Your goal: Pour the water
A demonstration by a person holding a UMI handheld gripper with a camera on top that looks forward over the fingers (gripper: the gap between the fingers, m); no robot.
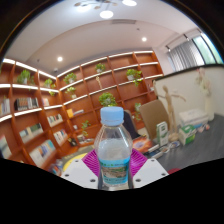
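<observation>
While the plastic water bottle [114, 150] is standing upright between the two fingers, the gripper [113, 163] is pressing its pink pads [93, 162] against the bottle's sides, so the jaws are closing narrowly on it and holding it just below the label. The pale blue cap [113, 116] is sitting on the neck, and whether it is screwed down cannot be told. Beyond the bottle, wooden bookshelves [60, 95] with potted plants [107, 98] are curving around the room, and a desk with clutter [185, 128] is lying off to the right under ceiling lights [106, 14].

No cup or other receiver is showing, so the step in hand is probably carrying the bottle toward one. To do it well, the person should be keeping the bottle vertical and the squeeze steady, since thin plastic is likely to dent and slip. Tilting should be starting only once the mouth is over the receiver, slowly, with the cap first confirmed off.
</observation>
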